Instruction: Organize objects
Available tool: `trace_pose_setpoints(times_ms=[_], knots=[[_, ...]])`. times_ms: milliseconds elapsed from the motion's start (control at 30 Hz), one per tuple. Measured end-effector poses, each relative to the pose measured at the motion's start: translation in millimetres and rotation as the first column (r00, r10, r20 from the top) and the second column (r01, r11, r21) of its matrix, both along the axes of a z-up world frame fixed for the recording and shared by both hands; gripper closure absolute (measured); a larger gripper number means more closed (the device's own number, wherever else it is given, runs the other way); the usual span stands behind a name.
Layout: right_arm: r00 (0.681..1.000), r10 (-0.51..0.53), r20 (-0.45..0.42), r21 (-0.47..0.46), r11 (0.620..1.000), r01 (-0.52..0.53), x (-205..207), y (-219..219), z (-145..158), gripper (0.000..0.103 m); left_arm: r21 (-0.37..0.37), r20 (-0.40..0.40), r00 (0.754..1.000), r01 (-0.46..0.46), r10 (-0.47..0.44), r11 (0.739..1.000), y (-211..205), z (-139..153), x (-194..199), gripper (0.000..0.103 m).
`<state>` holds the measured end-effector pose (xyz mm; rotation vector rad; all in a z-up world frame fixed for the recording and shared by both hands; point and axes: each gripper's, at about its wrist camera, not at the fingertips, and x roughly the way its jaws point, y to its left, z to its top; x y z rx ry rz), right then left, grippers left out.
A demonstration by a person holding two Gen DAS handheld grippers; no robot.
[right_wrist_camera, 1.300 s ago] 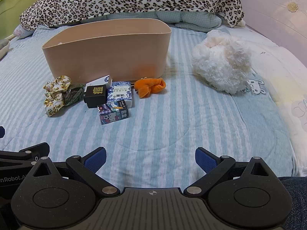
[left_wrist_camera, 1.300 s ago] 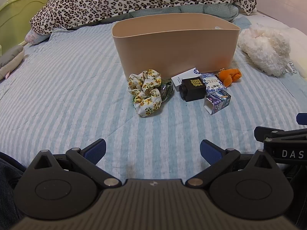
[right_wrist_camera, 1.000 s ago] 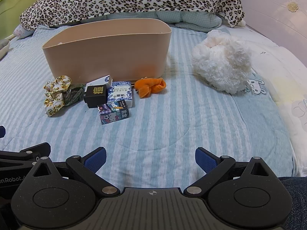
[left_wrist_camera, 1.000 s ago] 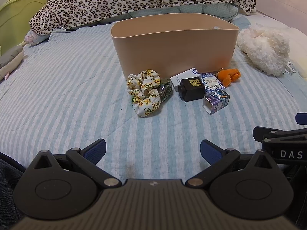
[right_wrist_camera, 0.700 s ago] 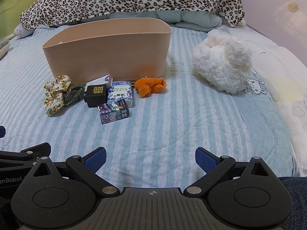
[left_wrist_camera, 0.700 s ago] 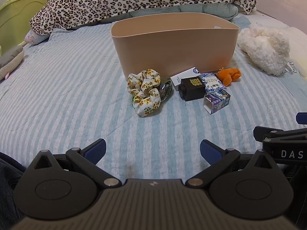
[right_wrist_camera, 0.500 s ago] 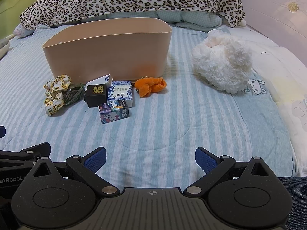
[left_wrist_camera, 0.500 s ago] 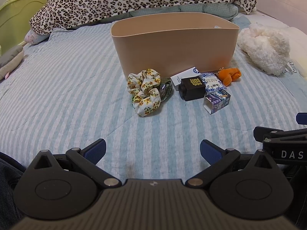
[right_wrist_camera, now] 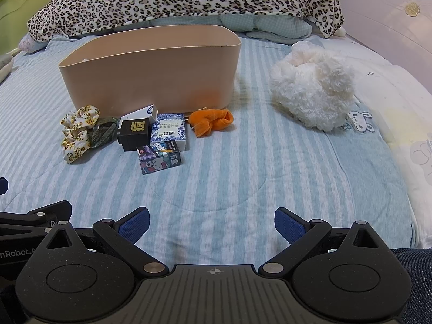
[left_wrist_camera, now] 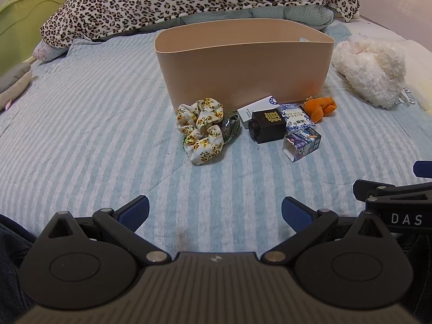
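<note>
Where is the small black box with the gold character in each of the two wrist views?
Left wrist view: the black box lies right of centre, in front of the beige bin, right of the floral scrunchie.
Right wrist view: the black box lies left of centre, below the beige bin.
Shared landmark: the orange plush toy.

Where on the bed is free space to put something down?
Bare striped sheet lies between the cartoon box and the right hand-held gripper, and between the orange toy and the white plush. In front of the beige bin it is crowded.
</note>
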<state>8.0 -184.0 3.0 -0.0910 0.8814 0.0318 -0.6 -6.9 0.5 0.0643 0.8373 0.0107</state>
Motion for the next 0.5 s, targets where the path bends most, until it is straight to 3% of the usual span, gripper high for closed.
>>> trace_pose_setpoints(times_ms=[500], knots=[[1.0,0.001,0.0,-0.003,1.0,-0.001,0.1,0.2,-0.5,0.003,-0.009,-0.001,1.0,0.002,-0.002,1.0,1.9,1.2,0.8,0.0]])
